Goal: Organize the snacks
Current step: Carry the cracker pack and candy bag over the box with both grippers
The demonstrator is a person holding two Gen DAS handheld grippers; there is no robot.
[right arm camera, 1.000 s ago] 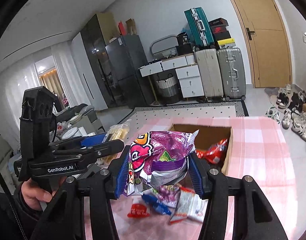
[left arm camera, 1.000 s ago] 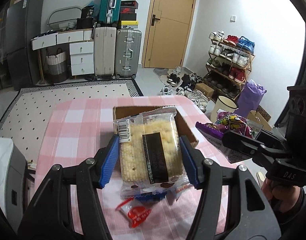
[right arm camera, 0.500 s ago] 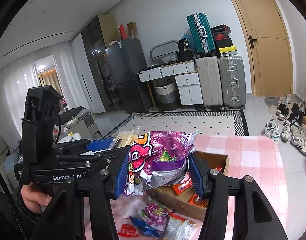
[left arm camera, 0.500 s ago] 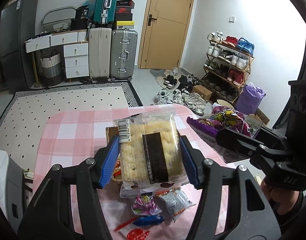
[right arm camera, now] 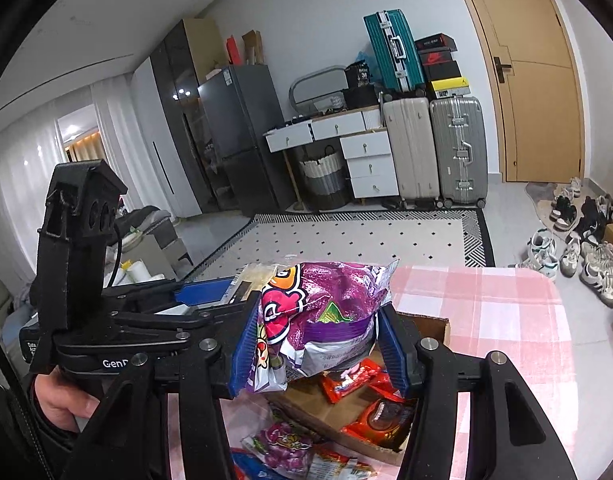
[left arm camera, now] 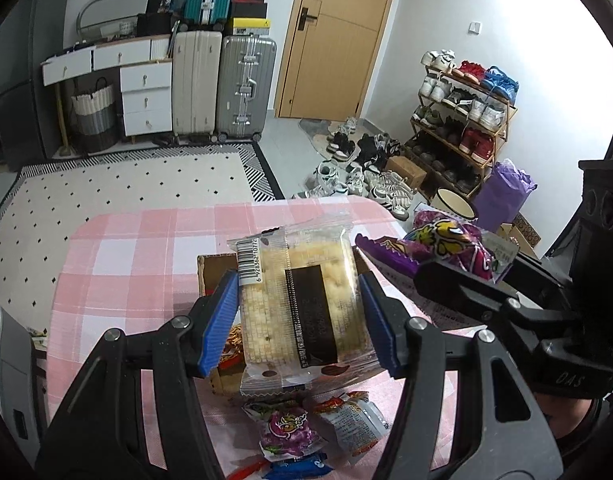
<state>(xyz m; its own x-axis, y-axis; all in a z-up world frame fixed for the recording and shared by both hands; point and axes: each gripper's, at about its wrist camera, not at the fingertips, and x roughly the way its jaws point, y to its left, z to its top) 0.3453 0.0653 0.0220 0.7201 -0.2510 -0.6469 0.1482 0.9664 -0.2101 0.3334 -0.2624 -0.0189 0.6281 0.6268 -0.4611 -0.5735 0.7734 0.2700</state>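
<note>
Pink checked table (left arm camera: 118,240), cardboard box (right arm camera: 430,326) below cracker-clamping left claw (left arm camera: 298,312), purple-bag-clamping right claw (right arm camera: 320,344).

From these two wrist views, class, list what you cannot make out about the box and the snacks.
- Cardboard box, left wrist view: interior mostly hidden behind the cracker pack.
- Cardboard box, right wrist view: near side covered by the purple snack bag.
- Blue packet, left wrist view: cut off by the bottom edge.
- Label text: too small to read.

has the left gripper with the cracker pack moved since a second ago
Yes. The left gripper, shut on the cracker pack, has pulled back toward the person: the cardboard box sits farther beyond the pack, and loose snacks now show beneath it.
</note>
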